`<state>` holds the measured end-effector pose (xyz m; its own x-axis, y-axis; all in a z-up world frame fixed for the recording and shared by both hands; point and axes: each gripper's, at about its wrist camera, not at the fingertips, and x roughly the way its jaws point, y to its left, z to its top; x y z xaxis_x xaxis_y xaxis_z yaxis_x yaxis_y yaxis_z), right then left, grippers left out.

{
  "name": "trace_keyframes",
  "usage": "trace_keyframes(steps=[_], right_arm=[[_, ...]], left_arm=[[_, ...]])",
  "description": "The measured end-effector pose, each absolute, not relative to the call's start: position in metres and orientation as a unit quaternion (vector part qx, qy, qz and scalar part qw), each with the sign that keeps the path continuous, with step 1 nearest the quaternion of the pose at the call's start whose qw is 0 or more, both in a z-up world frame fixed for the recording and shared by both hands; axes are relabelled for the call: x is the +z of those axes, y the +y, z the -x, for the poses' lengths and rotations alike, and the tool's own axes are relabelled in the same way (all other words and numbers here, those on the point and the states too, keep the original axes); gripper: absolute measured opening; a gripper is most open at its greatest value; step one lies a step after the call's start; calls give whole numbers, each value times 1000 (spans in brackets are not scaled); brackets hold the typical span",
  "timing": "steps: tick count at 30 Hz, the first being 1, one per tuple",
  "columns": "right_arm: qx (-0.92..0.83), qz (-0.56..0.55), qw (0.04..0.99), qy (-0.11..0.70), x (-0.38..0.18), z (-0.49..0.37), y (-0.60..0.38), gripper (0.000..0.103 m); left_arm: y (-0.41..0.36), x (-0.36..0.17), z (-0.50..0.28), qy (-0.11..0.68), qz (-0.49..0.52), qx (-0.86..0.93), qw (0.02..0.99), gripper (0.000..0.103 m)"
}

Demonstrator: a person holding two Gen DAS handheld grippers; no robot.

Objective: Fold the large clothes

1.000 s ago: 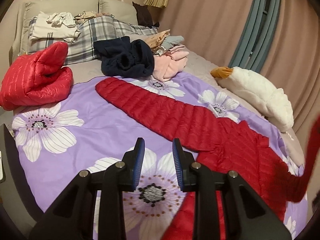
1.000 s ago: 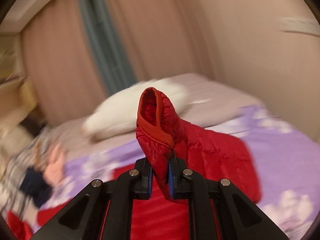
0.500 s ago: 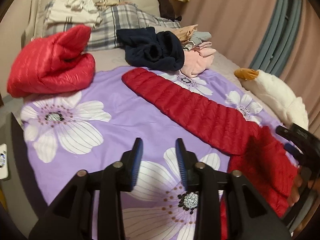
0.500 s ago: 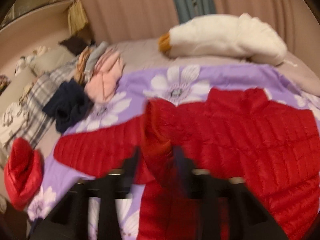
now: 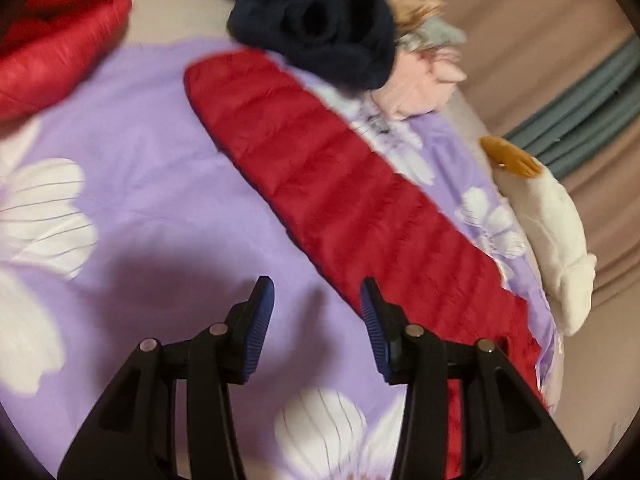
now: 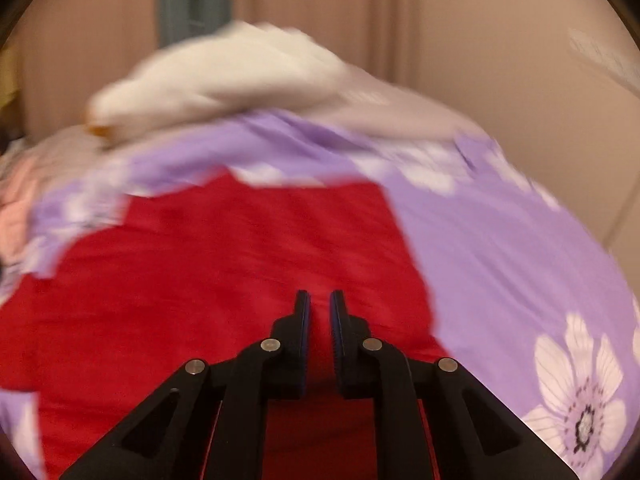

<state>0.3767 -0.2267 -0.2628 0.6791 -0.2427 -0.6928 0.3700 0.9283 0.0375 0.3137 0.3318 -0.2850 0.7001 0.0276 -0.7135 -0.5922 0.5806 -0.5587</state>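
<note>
Both tongs are down over the quilted red puffer jacket point(image 6: 224, 280), which lies spread flat on the purple bedspread printed with white flowers point(image 5: 132, 204). Left tongs point(image 5: 316, 320) stand spread, having just widened, with nothing between the pads; bare bedspread lies under them, and the jacket's long red sleeve point(image 5: 340, 200) runs from just right of the right pad up and away to the left. Right tongs point(image 6: 319, 316) have just snapped nearly together over the jacket body; red cloth shows through the slim gap, but whether any is pinched I cannot tell.

The step looks like folding that sleeve in across the body. To do it well, carry the left tongs to the far cuff end of the sleeve, beyond them and to the left, bite both layers of the slippery padded cloth, lift low and lay it straight across. The right tongs should press on the body so it does not slide, keeping clear of the dark navy bundled garment point(image 5: 320, 28) beyond the cuff
</note>
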Motion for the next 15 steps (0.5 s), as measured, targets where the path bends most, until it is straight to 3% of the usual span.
trace_keyframes(steps=[2, 5, 8, 12, 15], right_arm=[[-152, -149, 904, 370, -295, -371, -249, 11], [-132, -199, 910, 340, -299, -356, -260, 7], [-133, -196, 910, 340, -302, -356, -256, 7], [-122, -211, 910, 335, -305, -356, -259, 7], [-111, -230, 909, 330, -304, -356, -275, 7]], left_arm=[[352, -302, -324, 323, 470, 175, 803, 44], [381, -329, -338, 280, 571, 118, 763, 44], [402, -329, -348, 252, 596, 139, 749, 32], [394, -307, -372, 282, 491, 225, 793, 19], [360, -276, -398, 317, 347, 286, 835, 12]])
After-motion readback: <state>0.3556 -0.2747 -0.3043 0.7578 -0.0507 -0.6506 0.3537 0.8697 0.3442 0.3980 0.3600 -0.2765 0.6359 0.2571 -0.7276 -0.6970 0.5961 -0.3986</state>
